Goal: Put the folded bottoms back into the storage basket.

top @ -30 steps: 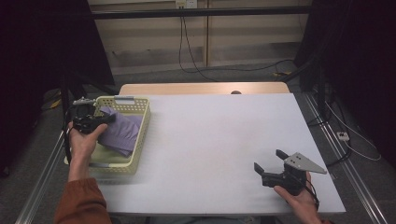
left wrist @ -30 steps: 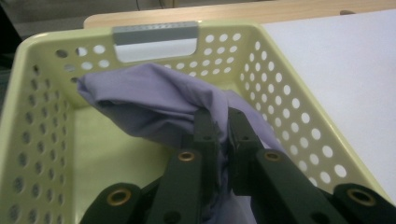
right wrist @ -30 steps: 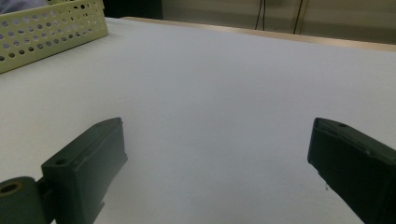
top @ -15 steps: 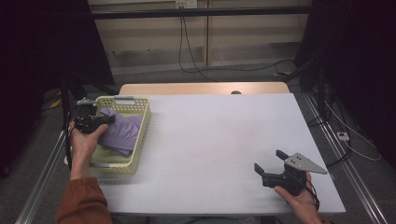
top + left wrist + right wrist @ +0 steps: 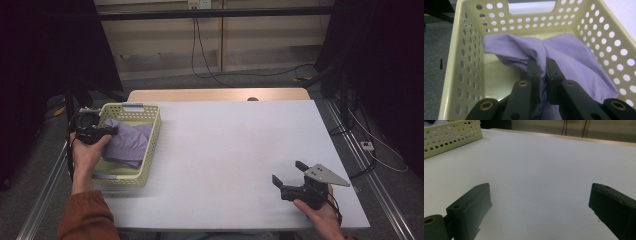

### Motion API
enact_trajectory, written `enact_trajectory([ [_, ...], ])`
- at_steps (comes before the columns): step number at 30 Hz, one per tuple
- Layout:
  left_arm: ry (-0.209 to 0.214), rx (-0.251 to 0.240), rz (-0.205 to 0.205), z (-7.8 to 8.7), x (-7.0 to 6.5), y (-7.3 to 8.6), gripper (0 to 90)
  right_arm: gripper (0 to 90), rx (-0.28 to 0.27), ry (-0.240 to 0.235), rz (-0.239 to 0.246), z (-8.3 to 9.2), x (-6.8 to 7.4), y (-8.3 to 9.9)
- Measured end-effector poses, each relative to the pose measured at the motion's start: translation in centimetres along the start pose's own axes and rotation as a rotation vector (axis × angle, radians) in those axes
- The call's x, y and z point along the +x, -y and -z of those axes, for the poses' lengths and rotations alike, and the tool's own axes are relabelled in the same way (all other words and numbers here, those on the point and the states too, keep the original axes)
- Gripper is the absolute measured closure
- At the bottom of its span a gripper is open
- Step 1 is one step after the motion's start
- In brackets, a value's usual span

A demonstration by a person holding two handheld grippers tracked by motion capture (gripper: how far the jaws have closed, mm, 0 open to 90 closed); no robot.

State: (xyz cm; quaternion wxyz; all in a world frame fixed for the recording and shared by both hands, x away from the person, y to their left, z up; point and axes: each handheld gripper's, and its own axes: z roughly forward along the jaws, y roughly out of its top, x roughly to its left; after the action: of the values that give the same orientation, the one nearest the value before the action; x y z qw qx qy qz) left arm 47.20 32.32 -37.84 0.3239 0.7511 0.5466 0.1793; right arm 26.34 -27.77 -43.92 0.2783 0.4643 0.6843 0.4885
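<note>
A lilac cloth (image 5: 127,140) lies crumpled in a pale yellow perforated basket (image 5: 150,145) at the table's left edge. My left gripper (image 5: 111,131) reaches in over the basket's left wall and is shut on a fold of the cloth (image 5: 571,60); the left gripper view shows the fabric pinched between the two black jaws of the left gripper (image 5: 542,62), with the basket's wall (image 5: 461,75) around it. My right gripper (image 5: 288,171) rests low over the table near the front right, jaws wide apart. The right gripper view shows the right gripper (image 5: 540,195) with bare white table between its jaws.
The white table (image 5: 235,145) stretches between the basket and the right gripper. The basket's corner (image 5: 451,136) shows far off in the right gripper view. A wooden strip (image 5: 215,95) runs along the table's far edge, with cables (image 5: 250,70) on the floor beyond.
The left hand has shifted slightly over the basket, still gripping the cloth. The right gripper has stayed where it was.
</note>
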Motion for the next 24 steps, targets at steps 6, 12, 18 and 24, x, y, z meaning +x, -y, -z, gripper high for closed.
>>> enact_trajectory([
  [6, -0.009, 0.025, 0.003, 0.0, 0.2, 0.2, 83.7, 4.2, 0.002, -0.005, 0.003, 0.0, 0.1, 0.0],
  [12, -0.039, 0.049, 0.028, -0.1, 0.6, 0.4, 82.6, 4.2, 0.001, -0.006, 0.001, 0.0, 0.0, 0.0],
  [18, -0.061, 0.050, 0.066, -0.2, 1.2, 0.6, 81.8, 4.2, 0.002, -0.004, 0.000, 0.0, 0.0, 0.0],
  [24, -0.077, 0.084, 0.065, -0.4, 1.3, 0.7, 81.7, 4.2, 0.002, -0.004, 0.001, 0.0, 0.0, 0.0],
])
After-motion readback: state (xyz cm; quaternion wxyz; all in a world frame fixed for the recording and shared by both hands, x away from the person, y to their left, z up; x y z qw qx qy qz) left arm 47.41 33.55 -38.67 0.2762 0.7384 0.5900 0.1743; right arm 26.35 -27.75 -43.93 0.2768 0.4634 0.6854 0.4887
